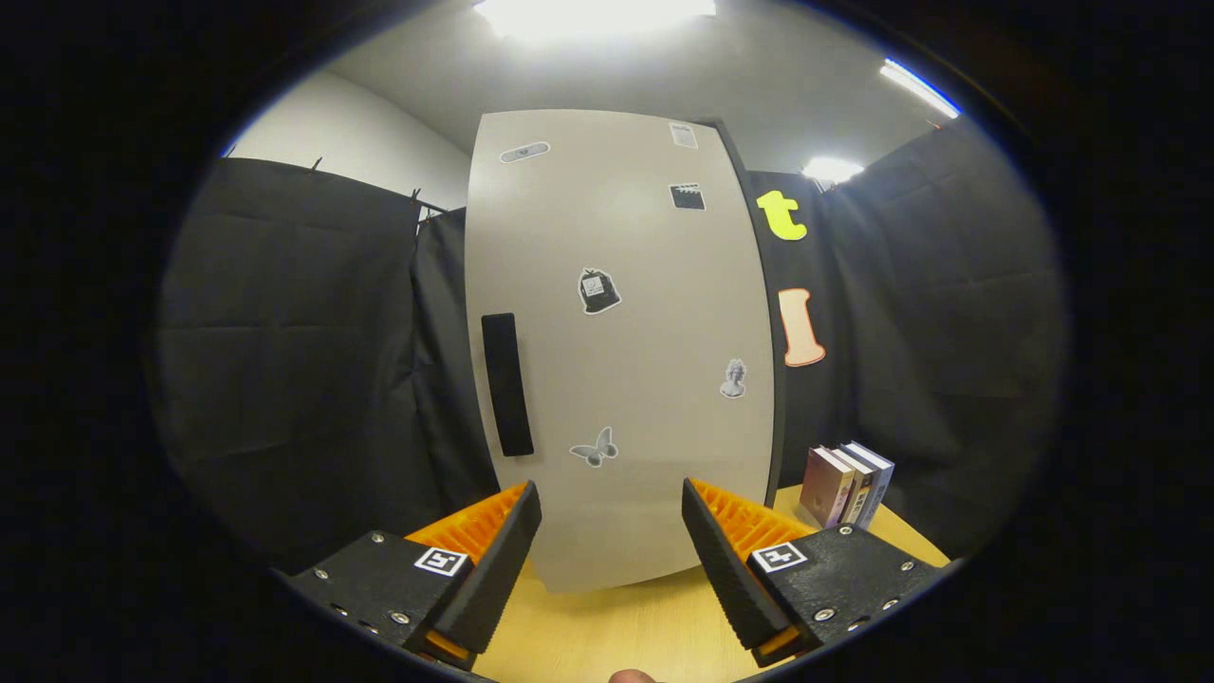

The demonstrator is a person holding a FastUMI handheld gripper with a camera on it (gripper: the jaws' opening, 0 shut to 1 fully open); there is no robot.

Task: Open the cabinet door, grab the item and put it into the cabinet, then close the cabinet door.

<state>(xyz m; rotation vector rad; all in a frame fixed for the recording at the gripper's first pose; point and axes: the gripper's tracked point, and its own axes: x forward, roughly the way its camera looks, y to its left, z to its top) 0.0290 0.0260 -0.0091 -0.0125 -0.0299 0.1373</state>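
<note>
A tall pale cabinet (626,285) stands on the wooden table just beyond my fingers, its door shut. The door carries several small stickers and a dark vertical handle (506,384) along its left side. My gripper (612,517) is open, with nothing between its fingers, and points at the lower part of the door. The handle is above and slightly left of my left finger (493,560). Three upright books (847,486) stand on the table to the right of the cabinet, beyond my right finger (730,560).
The wooden table (616,631) runs under my fingers up to the cabinet's base. Black cloth walls close in on the left and right of the cabinet. A fingertip (631,676) shows below the fingers.
</note>
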